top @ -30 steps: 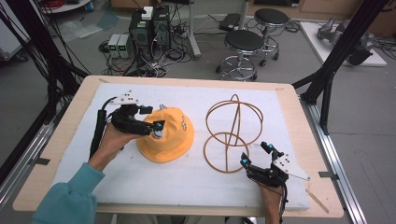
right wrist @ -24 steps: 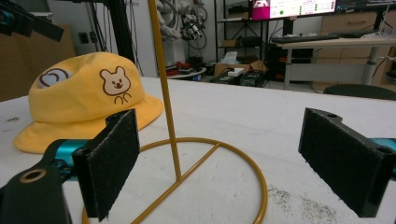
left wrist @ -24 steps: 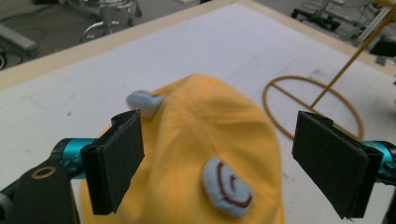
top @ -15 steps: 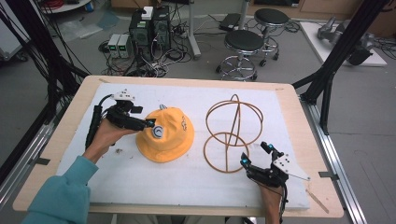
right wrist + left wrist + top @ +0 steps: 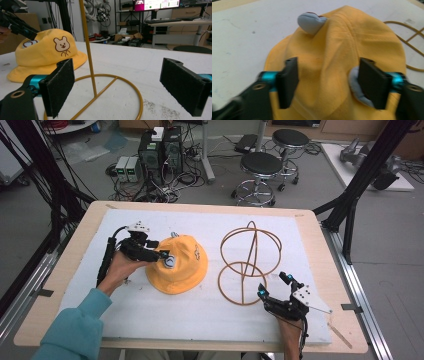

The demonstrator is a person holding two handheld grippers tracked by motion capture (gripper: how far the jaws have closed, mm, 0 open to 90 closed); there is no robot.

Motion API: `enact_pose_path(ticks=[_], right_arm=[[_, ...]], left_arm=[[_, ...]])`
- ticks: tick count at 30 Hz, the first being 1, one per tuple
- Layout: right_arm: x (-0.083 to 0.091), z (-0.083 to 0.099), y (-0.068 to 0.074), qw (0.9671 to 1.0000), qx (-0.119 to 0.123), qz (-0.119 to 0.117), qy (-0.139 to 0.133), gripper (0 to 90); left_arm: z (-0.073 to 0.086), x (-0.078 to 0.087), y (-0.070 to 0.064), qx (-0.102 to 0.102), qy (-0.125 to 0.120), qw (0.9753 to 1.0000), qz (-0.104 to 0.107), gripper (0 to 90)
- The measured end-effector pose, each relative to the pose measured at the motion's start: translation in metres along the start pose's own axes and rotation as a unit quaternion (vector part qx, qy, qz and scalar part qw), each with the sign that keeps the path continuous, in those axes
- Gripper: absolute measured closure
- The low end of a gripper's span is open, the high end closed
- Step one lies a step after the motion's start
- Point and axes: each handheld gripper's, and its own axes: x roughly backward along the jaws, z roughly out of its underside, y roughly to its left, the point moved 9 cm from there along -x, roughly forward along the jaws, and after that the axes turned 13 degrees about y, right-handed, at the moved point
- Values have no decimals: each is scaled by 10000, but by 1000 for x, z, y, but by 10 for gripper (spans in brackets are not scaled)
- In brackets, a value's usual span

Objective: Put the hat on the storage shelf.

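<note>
From the high view we see the yellow hat (image 5: 178, 265) on the desk (image 5: 310, 227), left of the wire stand (image 5: 248, 262). In the left gripper view, our left gripper (image 5: 328, 78) holds its fingers wide over the hat's crown. In the right gripper view, our right gripper (image 5: 127, 86) spreads wide around the stand's base ring.

Matt yellow cloth hat (image 5: 179, 263); seemingly metal wire stand (image 5: 248, 262).
</note>
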Motion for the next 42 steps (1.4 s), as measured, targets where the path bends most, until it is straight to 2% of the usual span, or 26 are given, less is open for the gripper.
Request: enact_pose_path(ticks=[1,2,6,7,8,10,12,14,15,18,24,31,35,37,42], right_arm=[[0,0,0,10000,0,0,0,115],[0,0,0,10000,2,2,-1,115],[0,0,0,10000,-6,0,-1,114],[0,0,0,10000,-6,0,-1,114],[0,0,0,10000,4,5,-2,114],[0,0,0,10000,-2,3,-5,115],[0,0,0,10000,-2,1,-5,115],[0,0,0,10000,-8,-3,-6,115],[0,0,0,10000,-8,-3,-6,115],[0,0,0,10000,-10,0,-7,115],[0,0,0,10000,-6,-1,-16,115],[0,0,0,10000,4,-2,-26,115],[0,0,0,10000,0,-5,-21,115],[0,0,0,10000,-18,-14,-3,115],[0,0,0,10000,-11,4,16,115]], left_arm=[[1,0,-1,-54,-39,10000,67,391],[2,-2,-3,-76,-10,9999,71,476],[6,-9,-3,-11,134,9999,80,566],[7,-11,-3,10,153,9999,46,566],[9,-13,-1,-6,157,9999,-21,607],[10,-14,1,33,129,9999,-53,718],[10,-14,1,57,91,9999,-2,735],[8,-12,-1,-20,-1,10000,-62,835],[8,-12,-1,-20,-1,10000,-62,852],[8,-11,-1,26,2,10000,-75,875],[6,-8,-3,-141,-37,9995,-263,883],[1,4,-6,-108,-286,9994,-185,883],[-5,17,-6,9,-550,9984,-118,884],[-9,24,-6,-34,-558,9983,-181,884],[-26,50,-11,-114,-795,9965,-238,884]])
